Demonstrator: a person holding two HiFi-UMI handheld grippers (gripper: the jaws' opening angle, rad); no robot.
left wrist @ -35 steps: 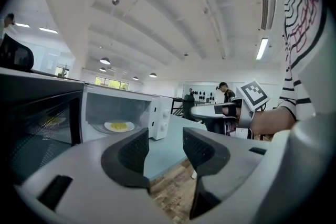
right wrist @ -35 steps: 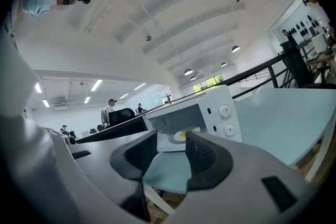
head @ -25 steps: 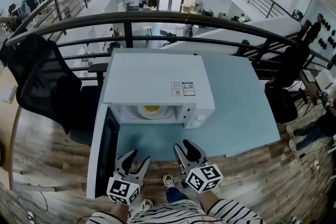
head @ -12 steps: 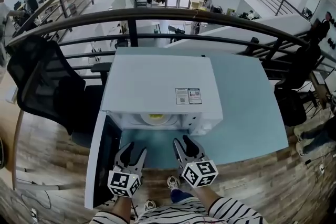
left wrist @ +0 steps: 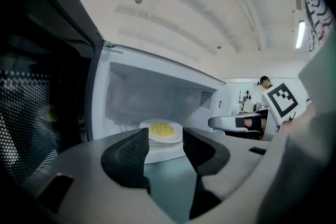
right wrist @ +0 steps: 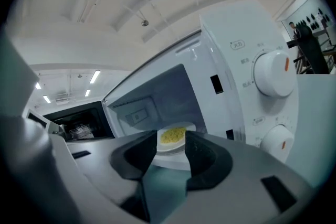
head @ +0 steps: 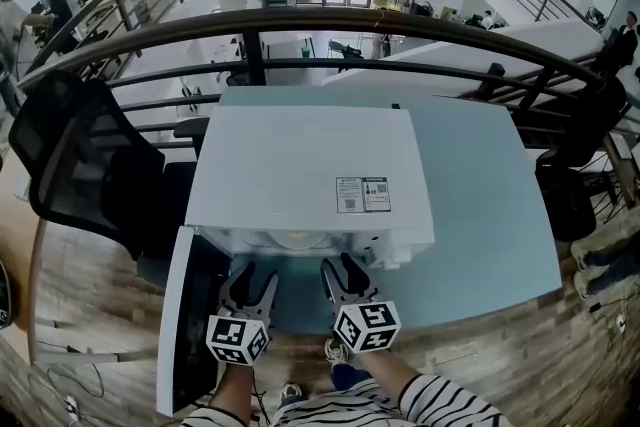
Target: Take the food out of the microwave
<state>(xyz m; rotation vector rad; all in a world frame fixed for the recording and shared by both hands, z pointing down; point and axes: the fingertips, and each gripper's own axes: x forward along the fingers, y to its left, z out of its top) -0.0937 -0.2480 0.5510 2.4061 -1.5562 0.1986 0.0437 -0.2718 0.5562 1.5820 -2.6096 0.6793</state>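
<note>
Both your left gripper (head: 254, 273) and right gripper (head: 340, 265) have jaws apart, holding nothing. The round white plate of yellow food (left wrist: 160, 131) sits inside the white box microwave (head: 300, 165). Tip it coming out and food may spill.

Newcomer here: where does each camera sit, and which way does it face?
Head view: on the person's head, facing steeply down at the microwave; left gripper, right gripper, striped sleeves show.
Left gripper view: on that gripper, facing into the open microwave; parted jaws show.
Right gripper view: likewise, with the dials alongside; parted jaws show.
Both gripper views share the plate of food.
</note>
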